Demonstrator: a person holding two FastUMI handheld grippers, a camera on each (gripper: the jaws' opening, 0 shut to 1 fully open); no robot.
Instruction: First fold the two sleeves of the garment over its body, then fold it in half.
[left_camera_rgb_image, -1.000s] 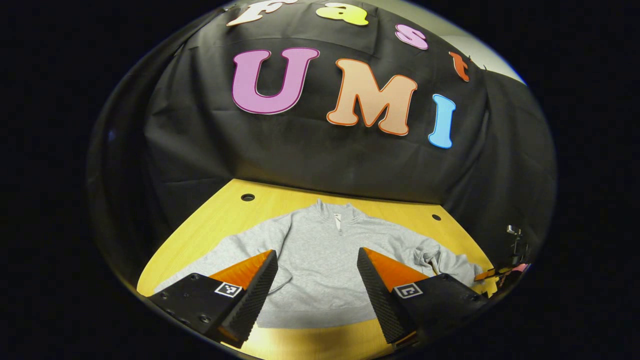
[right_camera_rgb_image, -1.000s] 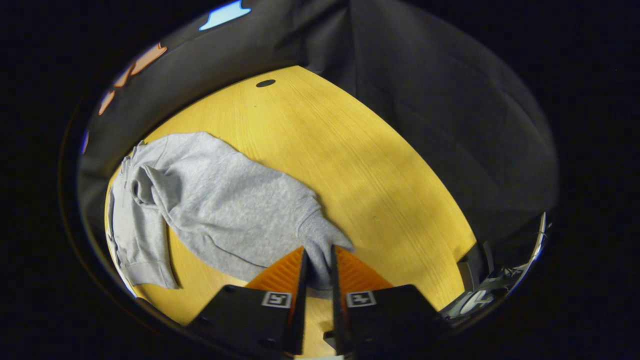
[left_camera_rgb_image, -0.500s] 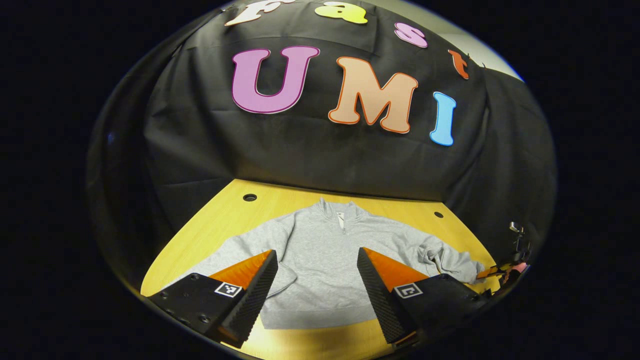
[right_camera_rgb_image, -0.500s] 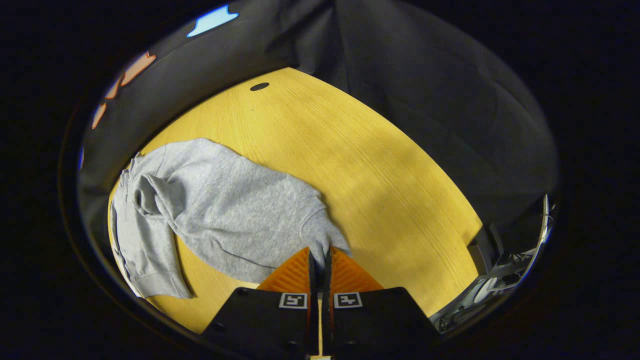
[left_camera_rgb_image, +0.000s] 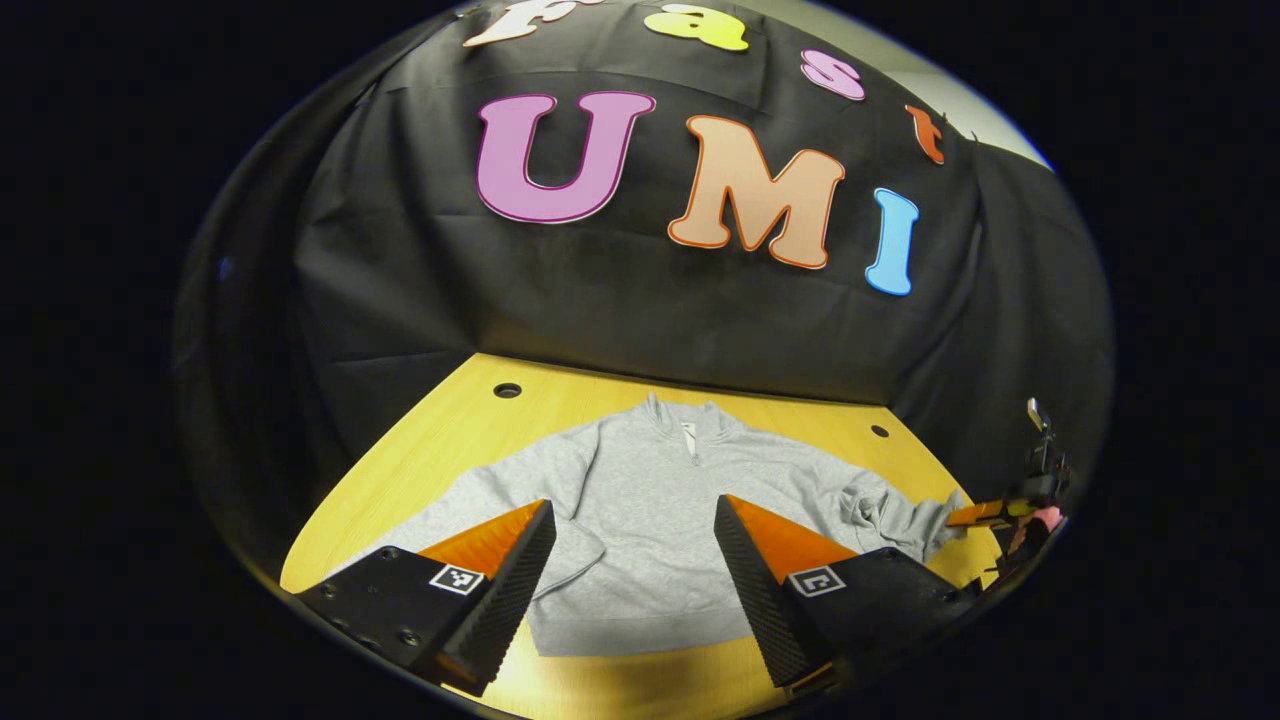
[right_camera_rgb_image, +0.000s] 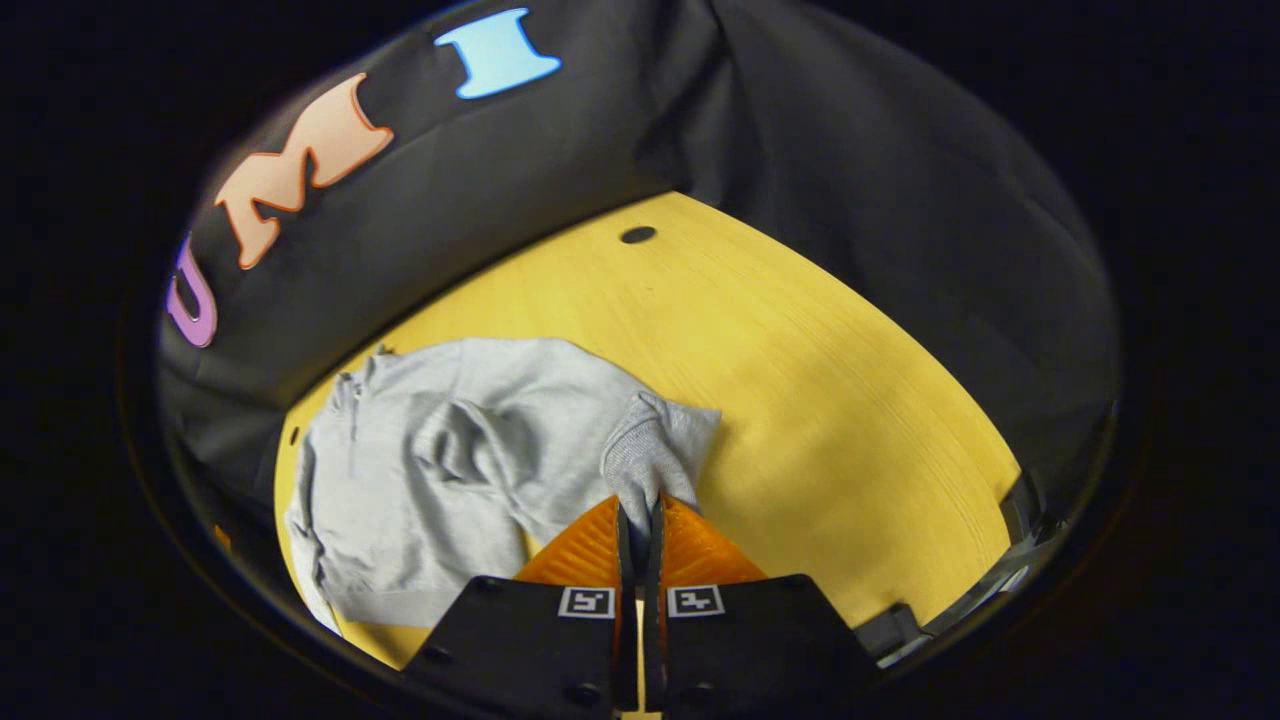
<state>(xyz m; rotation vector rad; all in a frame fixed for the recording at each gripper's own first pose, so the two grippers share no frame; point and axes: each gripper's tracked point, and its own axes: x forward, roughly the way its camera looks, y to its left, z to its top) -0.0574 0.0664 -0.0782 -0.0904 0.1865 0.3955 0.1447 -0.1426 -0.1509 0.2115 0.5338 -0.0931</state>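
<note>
Right hand-held gripper (right_camera_rgb_image: 640, 520) is pinching the sleeve cuff (right_camera_rgb_image: 650, 455); garment body (right_camera_rgb_image: 420, 480) is lying to its left, across the table (right_camera_rgb_image: 820, 400); left hand-held gripper (left_camera_rgb_image: 635, 545) is hovering unclenched, grasping nothing.

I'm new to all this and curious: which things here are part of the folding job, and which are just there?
In the job: grey zip-neck sweatshirt; its sleeve cuff; right tongs pinching that cuff; left tongs, open.

Just there: yellow wooden table; black cloth wall.

Left hand-held gripper (left_camera_rgb_image: 634, 560): two wedge-shaped fingers with ribbed inner faces, on black blocks with visible screws; each block carries a square black-and-white marker. Right hand-held gripper (right_camera_rgb_image: 640, 525): ribbed wedge fingers, black blocks, matching square markers.
</note>
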